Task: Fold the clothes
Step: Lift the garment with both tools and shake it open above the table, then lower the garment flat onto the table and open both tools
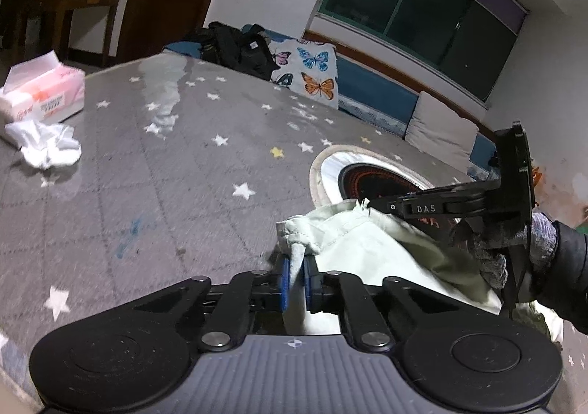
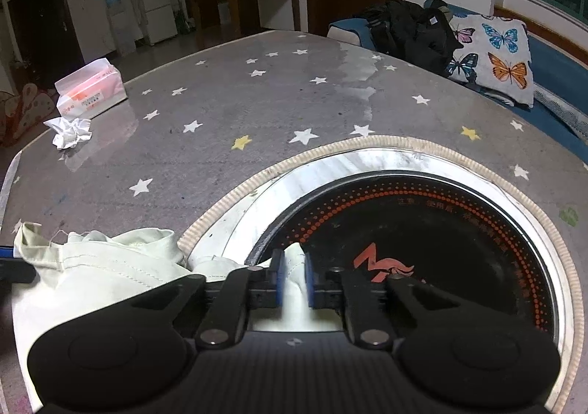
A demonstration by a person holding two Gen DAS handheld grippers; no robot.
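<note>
— Pinching the pale green garment at two points: left hand-held gripper clamped on a bunched corner, right hand-held gripper clamped on another fold of the same cloth.

— Why two separate corners?

— Probably to stretch an edge taut between both grips, ready for spreading flat or doubling over. Looks like an early stage: cloth crumpled, no neat fold visible.

— And lying where?

— Heaped on the near part of the star-patterned worktop, partly overlapping the rim of the round black hob set into it.

— Anything in the way?

— Tissue box and crumpled tissue well apart, far left. Plenty of bare surface beyond for laying the garment out.
</note>
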